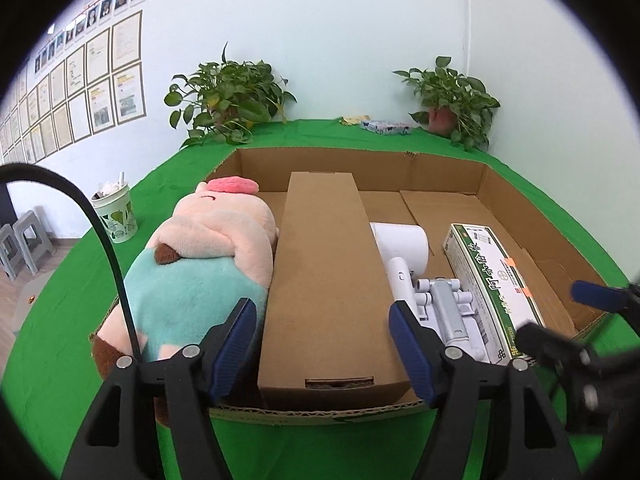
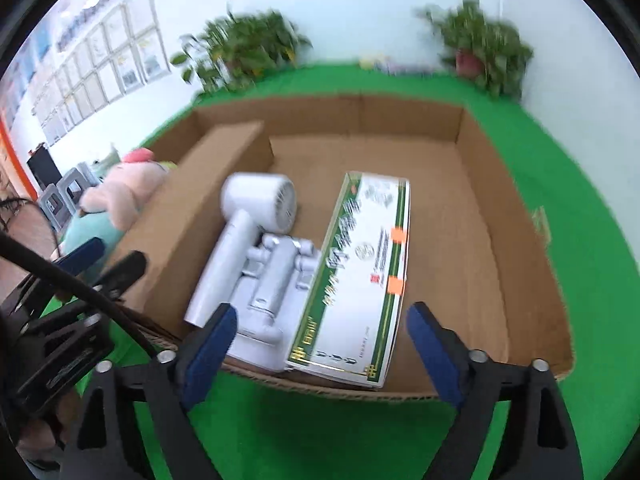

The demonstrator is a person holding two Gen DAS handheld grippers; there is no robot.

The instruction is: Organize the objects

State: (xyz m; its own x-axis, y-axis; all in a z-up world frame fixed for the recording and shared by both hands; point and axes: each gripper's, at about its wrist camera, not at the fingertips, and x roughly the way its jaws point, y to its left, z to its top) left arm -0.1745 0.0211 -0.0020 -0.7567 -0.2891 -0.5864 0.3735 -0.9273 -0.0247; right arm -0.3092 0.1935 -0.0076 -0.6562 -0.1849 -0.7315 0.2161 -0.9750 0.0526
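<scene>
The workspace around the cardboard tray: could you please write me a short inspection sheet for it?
Surface: green cloth-covered table, bearing a wide shallow brown cardboard tray.
Job's things: in the tray, a long brown cardboard box, a white hair dryer, a grey plastic part and a green-and-white printed carton; a pink-and-teal plush toy lies at the tray's left edge.
Clutter: a paper cup; small packets at the far edge.
Grippers: left tongs open astride the long box; right tongs open, empty.
Cables: a black cable by the left tongs.
Surroundings: two potted plants, framed wall papers, grey stools.
</scene>
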